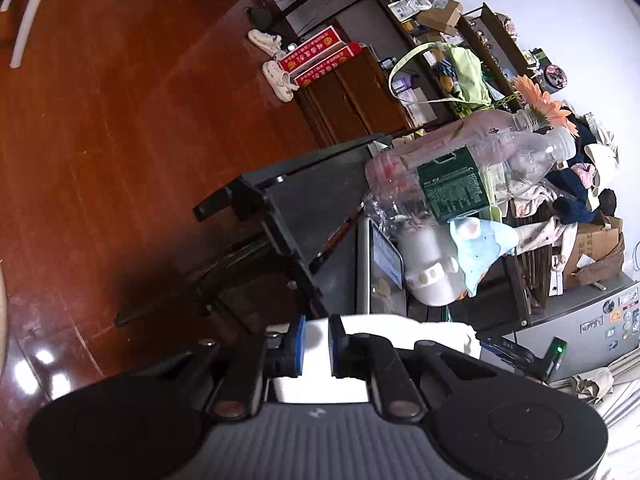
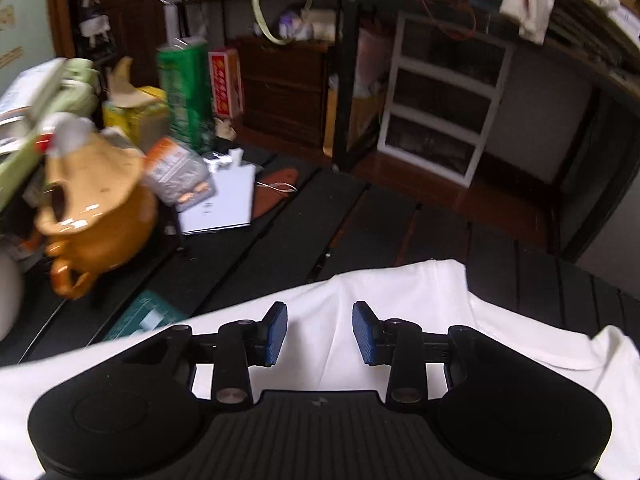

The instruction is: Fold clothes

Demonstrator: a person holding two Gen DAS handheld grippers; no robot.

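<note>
A white garment (image 2: 400, 300) lies spread on the dark slatted table (image 2: 280, 232) under my right gripper (image 2: 320, 332), whose blue-padded fingers stand apart above the cloth with a crease between them. In the left wrist view the same white garment (image 1: 420, 332) shows beneath and beyond my left gripper (image 1: 316, 346). Its blue pads are close together with a narrow gap where white cloth shows. I cannot tell whether they pinch the cloth.
An orange ceramic pot (image 2: 96, 216), a white paper (image 2: 224, 200), a green carton (image 2: 186, 92) and clutter crowd the table's left. A white drawer unit (image 2: 444, 96) stands beyond. In the left view, plastic bottles (image 1: 460, 168) and a white jar (image 1: 428, 272) stand close ahead.
</note>
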